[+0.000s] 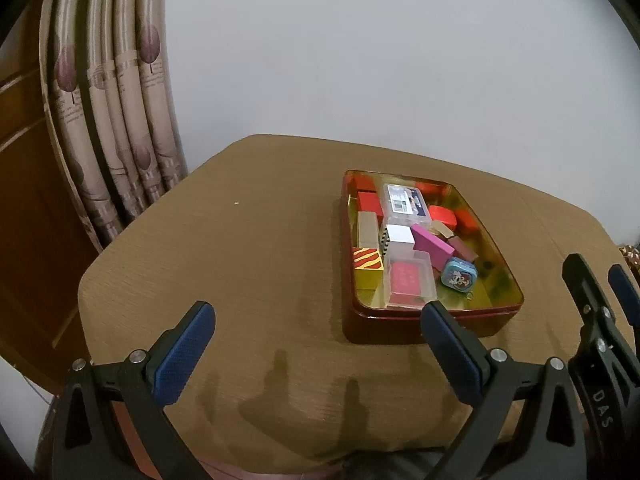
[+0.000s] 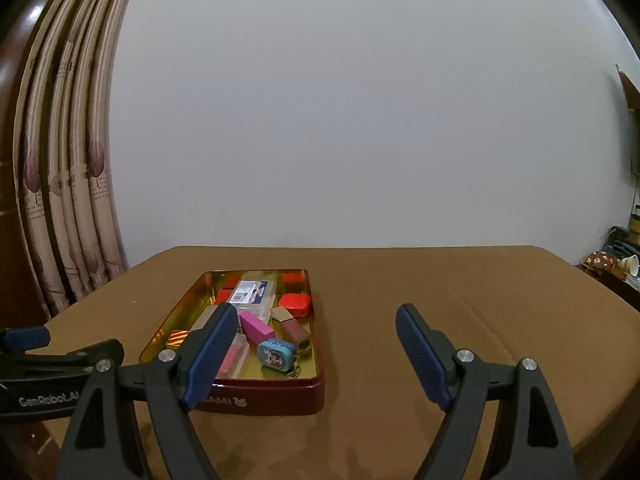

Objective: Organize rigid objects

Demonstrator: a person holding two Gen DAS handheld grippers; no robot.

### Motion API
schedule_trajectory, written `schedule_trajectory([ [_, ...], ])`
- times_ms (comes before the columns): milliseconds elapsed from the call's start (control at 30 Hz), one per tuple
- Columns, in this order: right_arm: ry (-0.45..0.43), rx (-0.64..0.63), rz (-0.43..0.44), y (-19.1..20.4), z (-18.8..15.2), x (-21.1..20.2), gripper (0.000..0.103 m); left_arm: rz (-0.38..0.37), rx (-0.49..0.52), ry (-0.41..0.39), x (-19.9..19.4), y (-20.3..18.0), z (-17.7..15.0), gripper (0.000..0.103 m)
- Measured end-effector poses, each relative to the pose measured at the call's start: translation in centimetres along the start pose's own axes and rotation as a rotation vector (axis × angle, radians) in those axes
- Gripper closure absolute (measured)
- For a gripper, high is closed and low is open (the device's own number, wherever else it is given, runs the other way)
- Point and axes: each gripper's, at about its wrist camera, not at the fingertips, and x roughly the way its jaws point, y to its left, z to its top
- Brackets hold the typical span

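A dark red tin tray with a gold inside stands on the brown table; it also shows in the right wrist view. It holds several small boxes: a clear case with a label, a pink box, a blue round tin, red boxes, a striped box. My left gripper is open and empty, just in front of the tray's near left corner. My right gripper is open and empty, at the tray's near right side.
A patterned curtain hangs at the left by a plain white wall. The table's left edge drops off near the curtain. Clutter sits on the floor at the far right. The right gripper's fingers show at the left wrist view's right edge.
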Motion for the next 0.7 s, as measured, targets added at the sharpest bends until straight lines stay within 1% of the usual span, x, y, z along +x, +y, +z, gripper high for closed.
schedule_trajectory([
  [300, 0.001, -0.02, 0.019, 0.39, 0.1, 0.1, 0.019, -0.007, 0.004, -0.003, -0.2, 0.01, 0.04, 0.001],
  [400, 0.005, -0.023, 0.019, 0.55, 0.03, 0.41, 0.019, 0.003, 0.019, -0.003, -0.07, -0.23, 0.05, 0.001],
  [700, 0.018, -0.023, 0.01, 0.74, -0.13, 0.93, 0.019, -0.004, 0.025, 0.005, 0.53, -0.33, 0.39, 0.001],
])
